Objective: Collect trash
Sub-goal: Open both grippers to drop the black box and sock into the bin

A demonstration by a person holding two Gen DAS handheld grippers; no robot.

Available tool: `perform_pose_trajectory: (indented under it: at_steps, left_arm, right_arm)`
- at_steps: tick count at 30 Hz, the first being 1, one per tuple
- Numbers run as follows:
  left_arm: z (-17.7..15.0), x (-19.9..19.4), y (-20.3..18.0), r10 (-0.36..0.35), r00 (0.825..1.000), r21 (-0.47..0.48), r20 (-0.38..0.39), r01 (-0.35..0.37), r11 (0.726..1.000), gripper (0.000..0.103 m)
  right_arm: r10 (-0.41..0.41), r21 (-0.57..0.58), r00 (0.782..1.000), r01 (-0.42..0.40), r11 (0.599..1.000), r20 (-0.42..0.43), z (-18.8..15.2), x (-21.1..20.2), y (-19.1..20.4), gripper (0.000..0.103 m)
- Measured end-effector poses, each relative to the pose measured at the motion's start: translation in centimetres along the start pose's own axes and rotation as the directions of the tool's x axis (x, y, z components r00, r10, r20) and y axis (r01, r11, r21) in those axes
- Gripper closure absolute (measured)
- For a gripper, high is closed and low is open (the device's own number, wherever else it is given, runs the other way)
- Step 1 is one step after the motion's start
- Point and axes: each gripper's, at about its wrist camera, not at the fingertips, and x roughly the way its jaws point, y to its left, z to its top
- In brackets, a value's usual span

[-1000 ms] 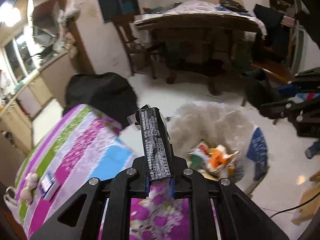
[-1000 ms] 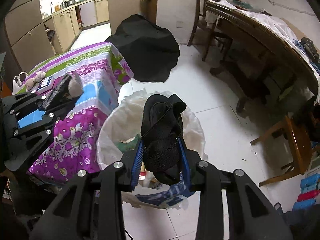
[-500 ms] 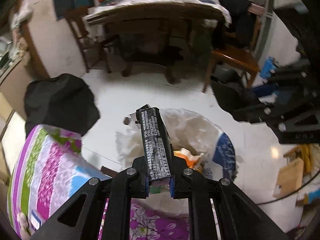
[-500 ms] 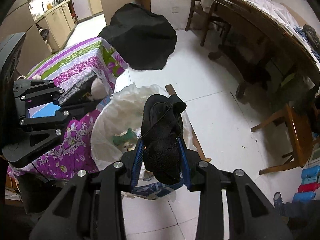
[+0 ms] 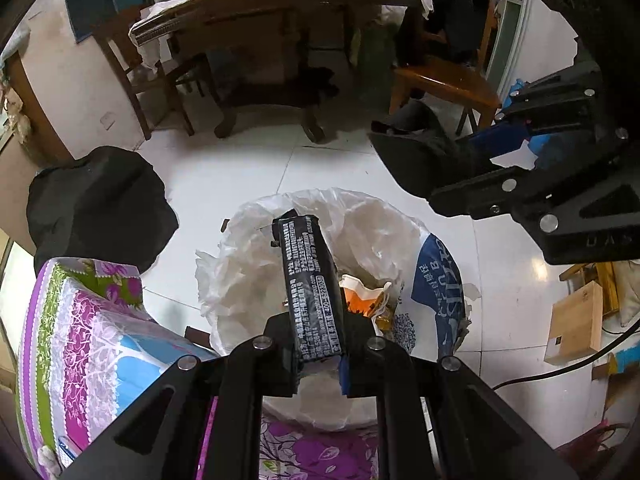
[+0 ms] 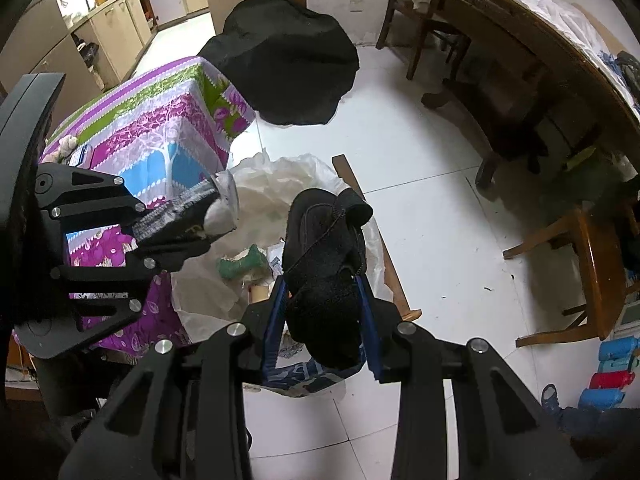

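Now the left hand-held gripper [image 5: 318, 360], pinching a long black printed wrapper [image 5: 310, 288] pointing 12 o'clock, hovers over the white plastic-lined trash bin [image 5: 384, 236].

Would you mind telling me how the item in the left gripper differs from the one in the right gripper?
The wrapper in the left gripper is flat, stiff and printed with white text; the black cloth in the right gripper is soft, bunched and plain. The wrapper is thin, so the left fingers sit nearly together; the bulkier cloth keeps the right fingers further apart. Both are dark, gripped at their lower ends, and held over the white trash bag.
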Motion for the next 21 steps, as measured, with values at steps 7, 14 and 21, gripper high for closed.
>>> perform_pose_trajectory:
  at_steps: [7,14,21]
  left_arm:
    - [-0.2,0.6,0.2,0.004,1.000,-0.010,-0.006,-0.004,1.000,0.088]
    - [-0.3,1.0,0.9,0.018,1.000,-0.023,-0.008,-0.018,1.000,0.088]
    - [-0.2,2.0,1.0,0.078,0.997,-0.045,-0.012,-0.079,0.996,0.063]
  right_arm:
    - [0.009,-0.001,1.000,-0.009,1.000,-0.007,0.4,0.5,-0.2,0.071]
    - [0.025,-0.014,0.999,-0.025,1.000,-0.025,0.7,1.5,0.6,0.071]
    - [0.019,-0.011,1.000,-0.019,1.000,-0.024,1.2,2.5,0.9,0.056]
